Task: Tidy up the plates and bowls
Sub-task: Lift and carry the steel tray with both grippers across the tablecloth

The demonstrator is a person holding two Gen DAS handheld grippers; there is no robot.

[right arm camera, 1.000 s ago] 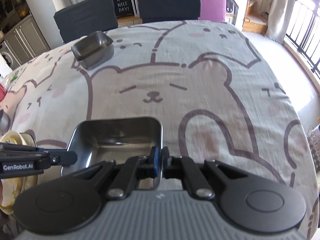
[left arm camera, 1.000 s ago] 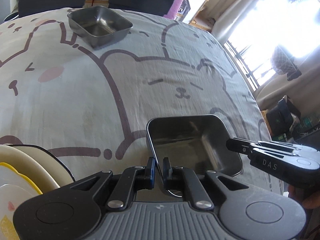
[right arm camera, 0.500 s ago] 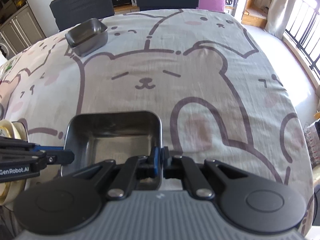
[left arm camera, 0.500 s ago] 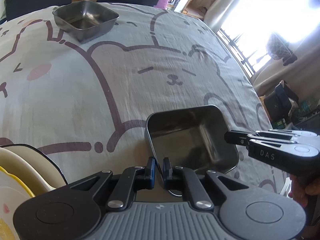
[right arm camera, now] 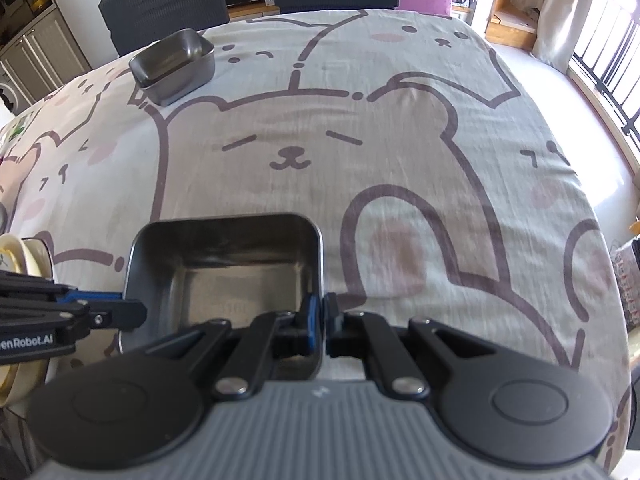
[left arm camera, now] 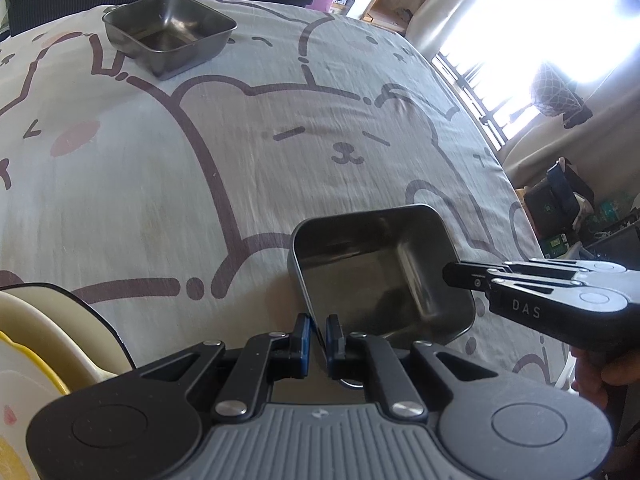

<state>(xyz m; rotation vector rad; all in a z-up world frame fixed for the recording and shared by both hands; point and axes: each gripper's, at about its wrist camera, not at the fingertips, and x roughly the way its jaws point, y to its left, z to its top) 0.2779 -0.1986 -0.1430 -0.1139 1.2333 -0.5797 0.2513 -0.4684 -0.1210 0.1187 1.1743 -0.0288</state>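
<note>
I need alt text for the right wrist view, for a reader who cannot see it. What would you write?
The right claw is shut on the right rim of a square steel bowl, while the left claw grips its opposite rim. They hold it over a bear-print tablecloth; a second steel bowl sits at the far left, and cream plates show at the left edge.

left wrist view: mounted behind the left gripper [left arm camera: 318,336], aimed forward and steeply down along its fingers; near square steel bowl [left arm camera: 380,276] seen from its left rim, very close.
right wrist view: mounted behind the right gripper [right arm camera: 322,328], aimed forward and down; same bowl [right arm camera: 228,268] seen from its right rim, equally close.
facing: both are pointed across the grey bear-print tablecloth [left arm camera: 260,152] toward dark chairs [right arm camera: 160,4] at the far edge.
shared: near bowl, far square steel bowl [left arm camera: 168,32] [right arm camera: 172,66], tablecloth [right arm camera: 400,140], cream plate stack [left arm camera: 44,328] [right arm camera: 24,256]; each gripper is caught in the other view, the left gripper [right arm camera: 136,314] and the right gripper [left arm camera: 452,274].
</note>
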